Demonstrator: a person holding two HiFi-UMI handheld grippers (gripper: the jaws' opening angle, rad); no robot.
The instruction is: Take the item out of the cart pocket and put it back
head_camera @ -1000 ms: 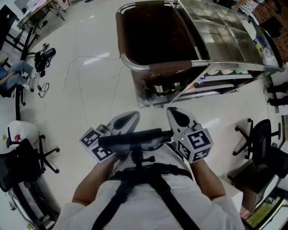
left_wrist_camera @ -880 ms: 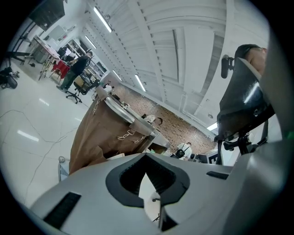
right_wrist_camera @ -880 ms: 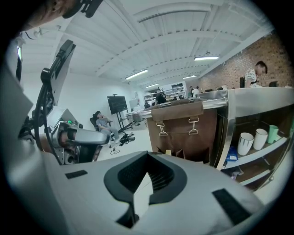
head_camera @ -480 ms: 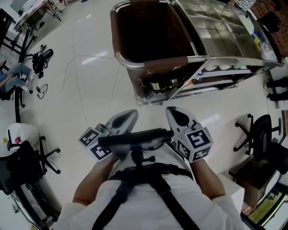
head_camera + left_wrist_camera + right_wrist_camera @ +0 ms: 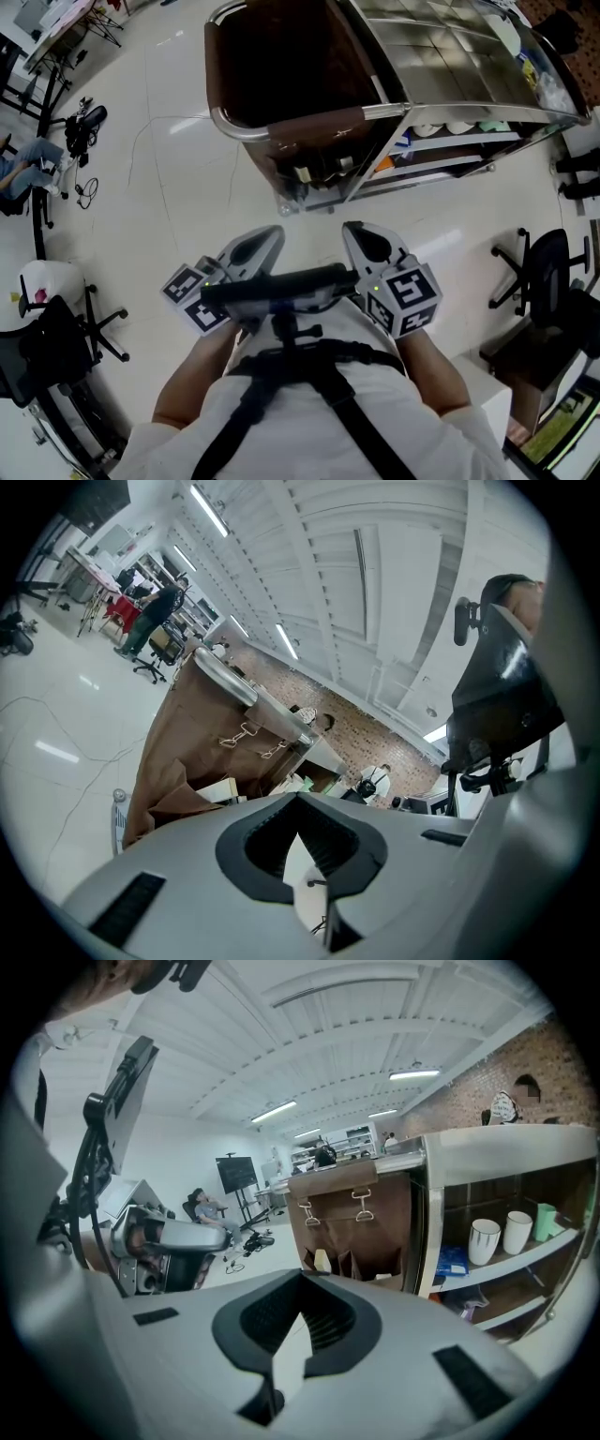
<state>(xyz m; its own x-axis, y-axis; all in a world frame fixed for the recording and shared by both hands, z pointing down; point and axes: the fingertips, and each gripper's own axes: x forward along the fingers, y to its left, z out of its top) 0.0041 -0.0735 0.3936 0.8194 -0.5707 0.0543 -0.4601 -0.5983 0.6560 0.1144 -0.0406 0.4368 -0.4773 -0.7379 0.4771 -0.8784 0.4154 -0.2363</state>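
The cart (image 5: 309, 117) stands ahead of me, with a brown bag hung in its metal frame and a steel top. On its near end hang brown fabric pockets (image 5: 323, 173) holding small items. The right gripper view shows those pockets (image 5: 349, 1258) with a cream item (image 5: 322, 1260) sticking up. In the left gripper view the brown bag (image 5: 173, 747) hangs from the rail. Both grippers are held close to my chest, well short of the cart. My left gripper (image 5: 262, 242) (image 5: 300, 808) is shut and holds nothing. My right gripper (image 5: 361, 239) (image 5: 300, 1281) is shut and holds nothing.
Cart shelves carry white cups (image 5: 485, 1239) and a green cup (image 5: 546, 1220). Black office chairs stand at the right (image 5: 548, 281) and the left (image 5: 56, 328). Cables and gear (image 5: 86, 122) lie on the white floor at the far left. A seated person (image 5: 208, 1208) is in the distance.
In the head view the cart has slid left and a little up. Both grippers keep their place in front of my chest, still shut.
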